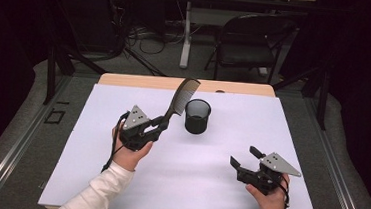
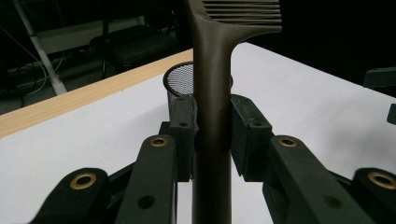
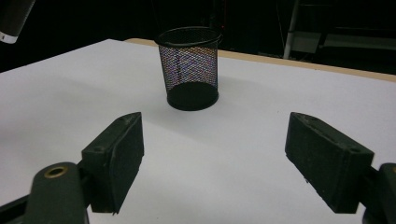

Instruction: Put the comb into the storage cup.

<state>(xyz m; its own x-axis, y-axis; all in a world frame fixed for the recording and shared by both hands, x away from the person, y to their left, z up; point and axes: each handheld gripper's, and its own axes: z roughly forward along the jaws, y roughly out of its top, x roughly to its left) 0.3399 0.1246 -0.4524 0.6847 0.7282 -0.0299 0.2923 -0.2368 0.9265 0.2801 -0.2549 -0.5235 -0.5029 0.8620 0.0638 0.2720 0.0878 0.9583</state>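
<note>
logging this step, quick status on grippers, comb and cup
Left gripper shut on comb handle, teeth up. Right gripper open, empty. Mesh cup upright, empty, beside comb. Nothing in the way.

White-topped table (image 1: 117, 179); black mesh cup (image 1: 197, 116) stands upright on it.

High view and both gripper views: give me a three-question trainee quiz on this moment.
1. What does the left gripper hold?
2. True or false: the comb already stands inside the mesh cup.
3. The right gripper is: A) shut on the cup, B) open with nothing between its jaws, C) shut on the comb.

Key
1. The comb, clamped by its handle, teeth end up.
2. False; it is in the air, left of the cup in the high view.
3. B
</note>
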